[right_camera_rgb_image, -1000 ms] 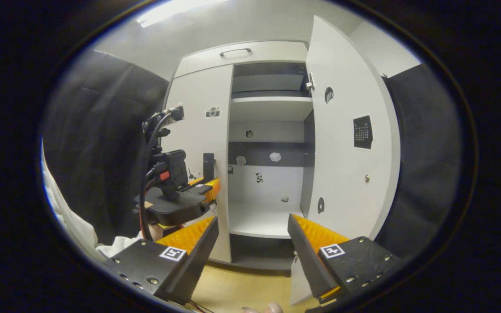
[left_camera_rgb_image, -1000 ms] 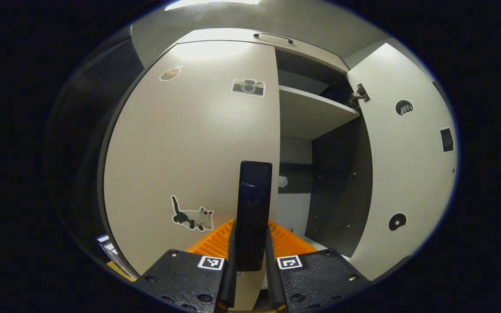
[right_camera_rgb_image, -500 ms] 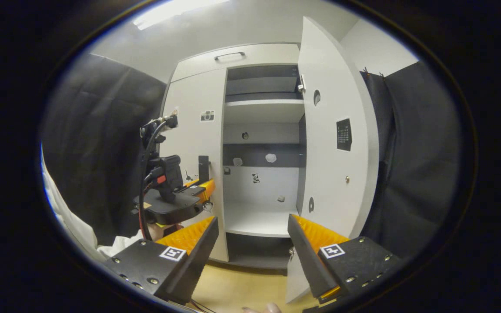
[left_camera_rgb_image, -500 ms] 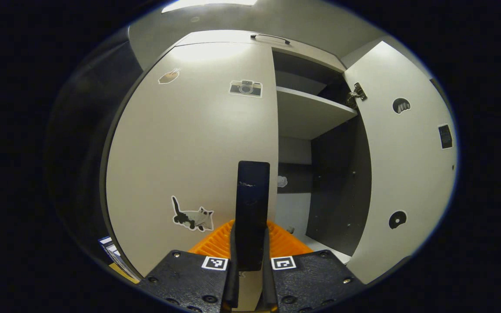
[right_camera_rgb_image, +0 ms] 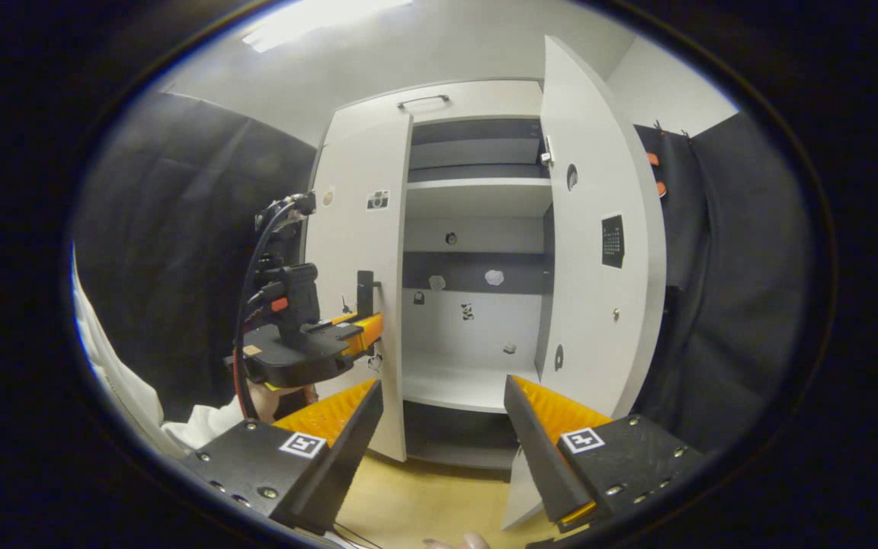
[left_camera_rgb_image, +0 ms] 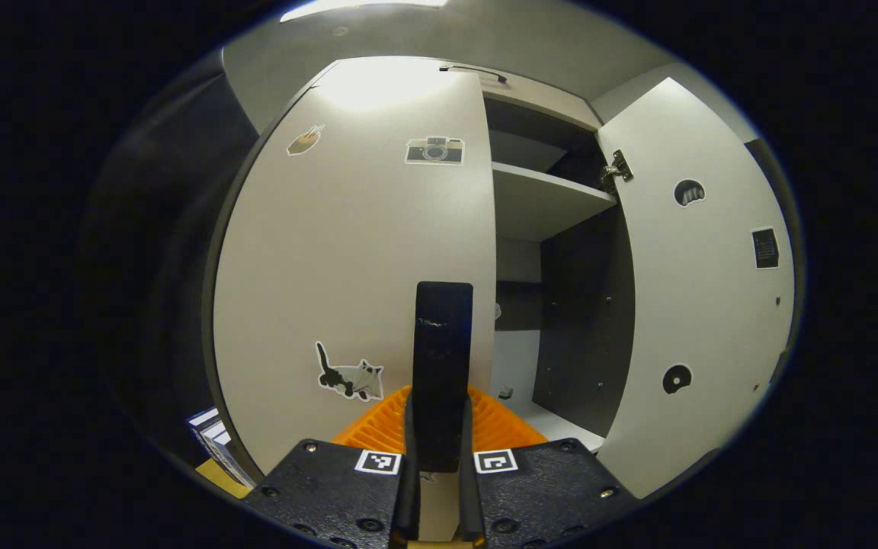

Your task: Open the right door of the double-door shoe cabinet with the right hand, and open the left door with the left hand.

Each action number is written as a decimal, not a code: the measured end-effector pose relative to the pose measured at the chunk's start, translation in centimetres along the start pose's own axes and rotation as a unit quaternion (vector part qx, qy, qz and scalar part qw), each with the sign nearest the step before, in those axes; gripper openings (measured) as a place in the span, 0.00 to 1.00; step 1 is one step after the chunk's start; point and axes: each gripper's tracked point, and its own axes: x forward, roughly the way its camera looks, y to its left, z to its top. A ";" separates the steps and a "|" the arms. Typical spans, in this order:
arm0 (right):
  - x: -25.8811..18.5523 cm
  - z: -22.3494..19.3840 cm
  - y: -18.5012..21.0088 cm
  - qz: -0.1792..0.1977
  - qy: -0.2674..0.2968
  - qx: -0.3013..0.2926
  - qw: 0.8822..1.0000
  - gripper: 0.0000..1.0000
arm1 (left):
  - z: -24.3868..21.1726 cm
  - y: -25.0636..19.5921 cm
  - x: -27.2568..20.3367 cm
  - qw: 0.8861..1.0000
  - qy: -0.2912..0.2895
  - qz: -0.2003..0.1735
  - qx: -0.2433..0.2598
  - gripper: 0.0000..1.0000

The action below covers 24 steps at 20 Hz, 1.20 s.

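The left door (left_camera_rgb_image: 355, 252) is pale grey with a cat sticker and a camera sticker, and it stands slightly ajar. Its black upright handle (left_camera_rgb_image: 443, 366) sits between the orange fingers of my left gripper (left_camera_rgb_image: 441, 400), which is shut on it. In the right gripper view, the left gripper (right_camera_rgb_image: 359, 329) holds that handle (right_camera_rgb_image: 365, 290) at the left door's (right_camera_rgb_image: 359, 252) free edge. The right door (right_camera_rgb_image: 599, 267) stands wide open, also visible as the right door (left_camera_rgb_image: 702, 290). My right gripper (right_camera_rgb_image: 443, 427) is open with nothing between its fingers, back from the cabinet and in front of the open right half.
Inside the cabinet are a white shelf (right_camera_rgb_image: 477, 187) and a lower shelf (right_camera_rgb_image: 458, 381). Above the doors is a flap with a bar handle (right_camera_rgb_image: 424, 99). Black cloth hangs on both sides. A white sleeve (right_camera_rgb_image: 142, 404) is at the left, with wooden floor (right_camera_rgb_image: 439, 503) below.
The left door has swung out a little, with my left gripper still shut on its handle. The right gripper stays open, well back from the open right door.
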 end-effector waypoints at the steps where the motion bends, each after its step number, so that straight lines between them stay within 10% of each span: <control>1: -0.1 0.0 0.4 0.006 -0.001 0.003 1.000 0.96 | 0.1 0.1 -0.5 1.000 0.001 -0.001 -0.003 0.20; 24: -3.0 0.0 7.6 0.037 -0.006 0.009 0.999 0.96 | 1.9 4.0 -10.7 1.000 0.014 -0.010 -0.018 0.20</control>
